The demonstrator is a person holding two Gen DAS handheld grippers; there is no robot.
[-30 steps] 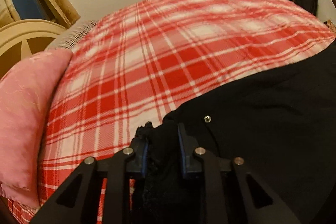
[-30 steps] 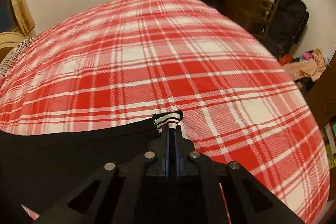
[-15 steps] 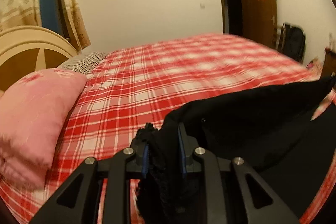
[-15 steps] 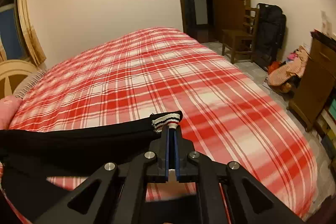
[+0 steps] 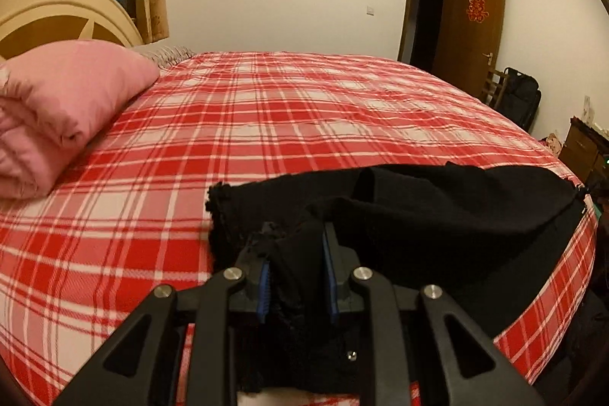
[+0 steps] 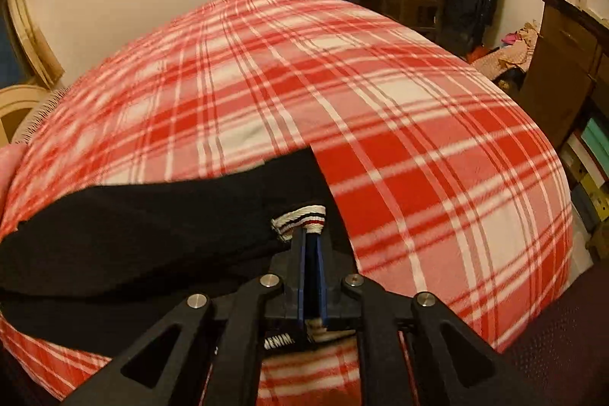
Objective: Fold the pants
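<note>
Tongs, left and right, both clamped on one garment. Your left tongs (image 5: 295,253) stood partly apart, their blue pads gripping a thick bunch of the black pants (image 5: 437,215) at a frayed hem or edge; exactly which part of the garment that was could not be told. Your right tongs (image 6: 313,242) were pressed nearly together on a thin layer beside the striped woven tab (image 6: 300,217), apparently at the waistband.

Between the two grips the pants lay spread low across the near side of the bed (image 5: 304,124), on its red plaid cover, with one frayed edge lying flat ahead of the left tongs. The cloth appeared soft, limp and light: it sagged and creased wherever unsupported, so it would likely follow whichever corner you moved. Seams, hems and waistband looked the firmest places to take hold, being doubled and less apt to slip.

A pink pillow (image 5: 57,109) rested at the headboard end, well apart from the garment.
</note>
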